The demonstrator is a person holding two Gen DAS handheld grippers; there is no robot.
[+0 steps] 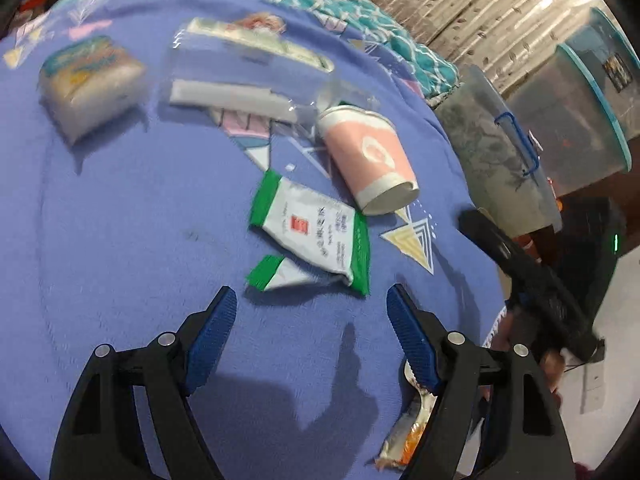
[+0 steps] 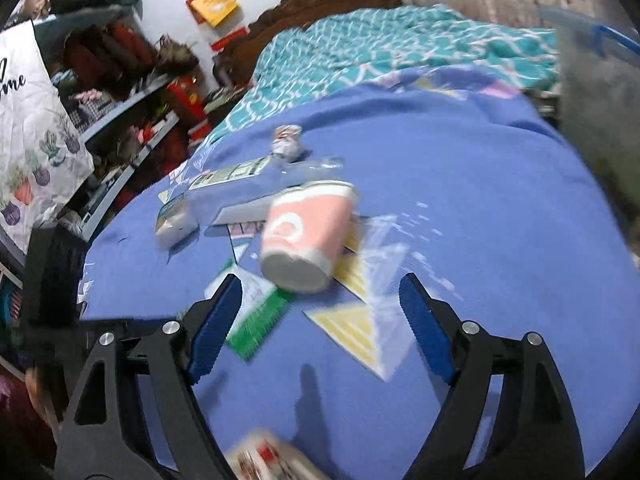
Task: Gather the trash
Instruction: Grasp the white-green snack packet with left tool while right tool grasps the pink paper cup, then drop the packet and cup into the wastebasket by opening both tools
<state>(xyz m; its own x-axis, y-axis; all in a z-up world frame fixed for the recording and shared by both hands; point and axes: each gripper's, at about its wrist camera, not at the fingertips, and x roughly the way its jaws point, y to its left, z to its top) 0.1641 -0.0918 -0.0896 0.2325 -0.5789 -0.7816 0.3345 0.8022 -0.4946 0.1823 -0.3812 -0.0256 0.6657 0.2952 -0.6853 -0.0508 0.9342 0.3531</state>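
With both grippers spread and holding nothing, bring your left gripper (image 1: 310, 312) down over the green-and-white wrapper (image 1: 310, 232) lying just beyond its tips on the blue bedspread (image 1: 120, 208), near the tipped pink paper cup (image 1: 366, 156), and pinch the flat edge squarely.

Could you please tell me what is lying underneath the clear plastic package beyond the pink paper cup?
Through the clear plastic package a white strip shows, with the blue bedspread beneath. One corner reaches the pink paper cup. Blur hides whether anything else lies under it.
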